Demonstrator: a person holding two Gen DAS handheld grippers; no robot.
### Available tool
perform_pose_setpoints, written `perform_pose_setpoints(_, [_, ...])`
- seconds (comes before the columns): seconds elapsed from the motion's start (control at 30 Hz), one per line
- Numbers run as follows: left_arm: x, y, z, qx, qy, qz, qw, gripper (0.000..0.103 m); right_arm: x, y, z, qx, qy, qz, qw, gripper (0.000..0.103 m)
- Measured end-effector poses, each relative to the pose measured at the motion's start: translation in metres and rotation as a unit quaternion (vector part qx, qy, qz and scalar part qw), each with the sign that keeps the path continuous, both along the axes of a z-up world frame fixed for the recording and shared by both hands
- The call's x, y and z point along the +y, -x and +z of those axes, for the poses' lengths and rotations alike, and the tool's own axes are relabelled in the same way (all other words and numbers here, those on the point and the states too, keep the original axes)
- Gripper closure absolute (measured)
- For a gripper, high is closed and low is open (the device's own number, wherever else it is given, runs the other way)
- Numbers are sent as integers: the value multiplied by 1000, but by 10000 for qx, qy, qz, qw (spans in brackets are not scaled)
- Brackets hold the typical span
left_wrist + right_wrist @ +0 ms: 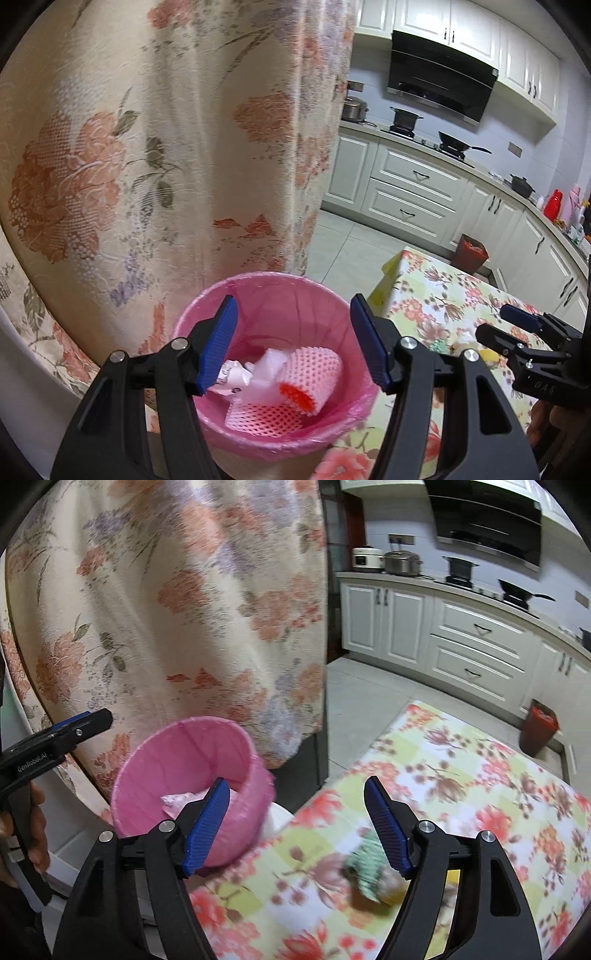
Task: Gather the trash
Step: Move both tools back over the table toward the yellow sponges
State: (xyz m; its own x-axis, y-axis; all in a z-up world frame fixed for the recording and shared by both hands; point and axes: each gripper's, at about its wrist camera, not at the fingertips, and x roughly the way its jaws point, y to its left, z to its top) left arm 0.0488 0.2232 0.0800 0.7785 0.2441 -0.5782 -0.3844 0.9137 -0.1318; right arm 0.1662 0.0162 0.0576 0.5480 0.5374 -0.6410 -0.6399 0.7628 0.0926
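Gaping empty, left claw (293, 341) over pink bin (192, 317); right claw (297, 829) likewise.

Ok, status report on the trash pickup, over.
Left gripper open over pink bin. Right gripper open, empty. Crumpled wrapper on table. Nothing blocking.

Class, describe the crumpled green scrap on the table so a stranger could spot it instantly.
Start at the table with the flowered cloth, beside the pink-lined bin. The green scrap lies on the cloth between the right gripper's open jaws. It is the only crumpled, mint-green thing there; the rest of the cloth is flat printed flowers.
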Motion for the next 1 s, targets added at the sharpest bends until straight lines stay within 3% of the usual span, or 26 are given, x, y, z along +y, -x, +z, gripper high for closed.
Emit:
perform_pose_setpoints(0.57, [-76, -21, -3, 112, -31, -694, 9975, 40, -124, -4, -24, 194, 13, -986, 9949, 28])
perform_pose_setpoints(1.0, [-135, -49, -27, 380, -3, -1311, 9906, 40, -173, -9, -48, 398, 17, -1314, 9905, 24])
